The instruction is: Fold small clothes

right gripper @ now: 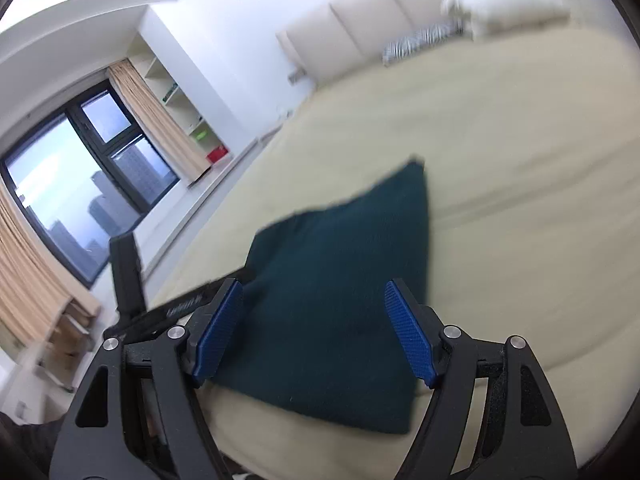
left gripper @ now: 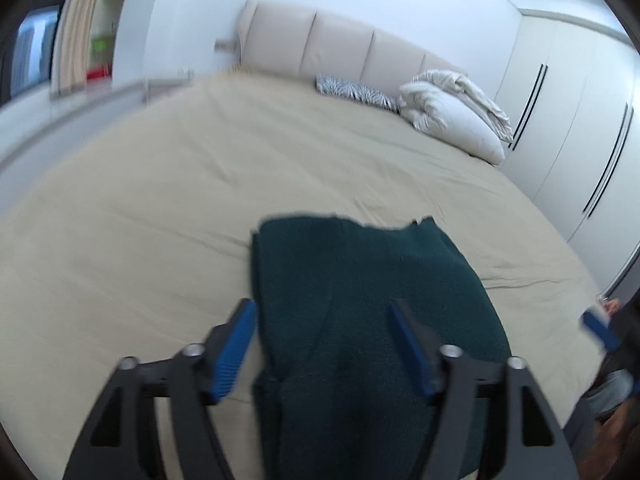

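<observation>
- A dark green garment (left gripper: 360, 320) lay folded on the beige bed sheet (left gripper: 160, 200), close to the near edge of the bed, with most of the sheet stretching bare beyond it toward the headboard (left gripper: 340, 40).
- In the left wrist view a fold line ran lengthwise through the cloth, and the far edge looked uneven, with a small corner sticking up on its right side.
- In the right wrist view the same garment (right gripper: 340, 300) read as a flat, roughly four-sided shape, one corner pointing toward the far end of the bed.
- The left gripper (left gripper: 324, 344) hung over the near part of the garment with its blue-padded fingers (left gripper: 236, 348) spread wide and nothing between them; one pad sat past the cloth's left edge, the other over the fabric.
- The right gripper (right gripper: 314, 330) was likewise released, its blue pads (right gripper: 408, 332) wide apart above the garment's near portion and gripping nothing.
- Whether either set of fingertips touched the cloth could not be told.
- At the far right corner of the bed, against the headboard, sat a white pillow (left gripper: 452, 120) with a crumpled pale cover on it, and just beside it a zebra-patterned cushion (left gripper: 356, 90).
- White wardrobe doors (left gripper: 568, 140) stood along the right side of the bed.
- A dark-framed window (right gripper: 80, 188) with tan curtains (right gripper: 160, 124) showed in the right wrist view.
</observation>
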The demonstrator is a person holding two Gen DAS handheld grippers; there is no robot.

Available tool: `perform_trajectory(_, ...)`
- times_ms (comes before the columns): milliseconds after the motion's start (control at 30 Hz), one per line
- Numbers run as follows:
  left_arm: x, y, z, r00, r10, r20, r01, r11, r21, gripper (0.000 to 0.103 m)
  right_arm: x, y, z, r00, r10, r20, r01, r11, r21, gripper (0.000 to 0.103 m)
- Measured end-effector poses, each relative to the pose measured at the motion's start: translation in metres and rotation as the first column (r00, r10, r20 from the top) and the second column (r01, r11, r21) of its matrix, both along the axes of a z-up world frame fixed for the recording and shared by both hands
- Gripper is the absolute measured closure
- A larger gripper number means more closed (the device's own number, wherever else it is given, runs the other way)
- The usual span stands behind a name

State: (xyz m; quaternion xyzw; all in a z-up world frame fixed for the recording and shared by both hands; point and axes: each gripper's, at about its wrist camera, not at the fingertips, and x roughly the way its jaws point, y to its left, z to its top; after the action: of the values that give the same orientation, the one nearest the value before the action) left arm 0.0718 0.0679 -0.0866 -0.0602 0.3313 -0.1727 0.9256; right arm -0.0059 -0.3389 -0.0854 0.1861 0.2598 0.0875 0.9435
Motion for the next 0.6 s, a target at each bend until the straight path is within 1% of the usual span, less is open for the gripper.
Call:
perform_trajectory(33,-0.009,0.0,0.008,0.999,0.011,0.051,-0.013,0.999,0.029,0.012,-0.007,0.003,0.011,0.998,-0.033,0.044,0.036,0.998,-0.059,0.027)
perform_trajectory(67,-0.02,0.0,0.019,0.992,0.031,0.122,-0.04,0.996,0.074,0.002,-0.015,0.006,0.023,0.994,-0.067,0.092,0.077,0.99,-0.117,0.02)
perform_trajectory(100,-0.031,0.001,0.031,0.98,0.051,0.192,-0.074,0.99,0.116,0.0,-0.024,0.011,0.036,0.984,-0.104,0.141,0.127,0.977,-0.17,0.016)
perform_trajectory(133,-0.038,0.001,0.039,0.969,0.063,0.238,-0.098,0.986,0.137,0.0,-0.032,0.014,0.045,0.972,-0.138,0.188,0.177,0.962,-0.208,0.008)
perform_trajectory(167,-0.047,0.002,0.052,0.952,0.072,0.297,-0.124,0.979,0.16,0.0,-0.042,0.017,0.055,0.949,-0.181,0.257,0.243,0.941,-0.235,0.004)
perform_trajectory(233,-0.059,0.004,0.072,0.929,0.085,0.359,-0.157,0.972,0.177,0.0,-0.055,0.021,0.074,0.905,-0.243,0.35,0.34,0.906,-0.251,0.0)
perform_trajectory(267,-0.066,0.005,0.085,0.915,0.103,0.389,-0.183,0.968,0.175,0.0,-0.061,0.022,0.083,0.886,-0.267,0.38,0.377,0.891,-0.254,0.0)
perform_trajectory(300,-0.07,0.008,0.094,0.906,0.117,0.406,-0.199,0.966,0.167,0.0,-0.065,0.023,0.092,0.873,-0.282,0.397,0.399,0.882,-0.251,0.0)
perform_trajectory(333,-0.075,0.01,0.104,0.897,0.13,0.423,-0.213,0.965,0.156,0.0,-0.067,0.022,0.099,0.872,-0.285,0.399,0.401,0.883,-0.245,0.0)
perform_trajectory(400,-0.085,0.012,0.123,0.879,0.147,0.454,-0.235,0.961,0.145,0.0,-0.071,0.017,0.11,0.878,-0.274,0.393,0.376,0.902,-0.212,0.0)
perform_trajectory(467,-0.092,0.013,0.14,0.863,0.148,0.484,-0.253,0.954,0.16,0.0,-0.077,0.01,0.12,0.882,-0.277,0.38,0.362,0.916,-0.171,0.0)
perform_trajectory(533,-0.099,0.016,0.148,0.852,0.148,0.502,-0.263,0.95,0.166,0.0,-0.082,0.005,0.126,0.88,-0.295,0.374,0.37,0.917,-0.147,0.0)
perform_trajectory(567,-0.101,0.018,0.149,0.849,0.177,0.498,-0.297,0.939,0.172,0.0,-0.081,0.004,0.125,0.878,-0.295,0.376,0.371,0.917,-0.147,0.0)
perform_trajectory(600,-0.1,0.019,0.15,0.858,0.197,0.475,-0.321,0.927,0.195,0.0,-0.086,0.003,0.127,0.878,-0.29,0.381,0.37,0.917,-0.153,0.0)
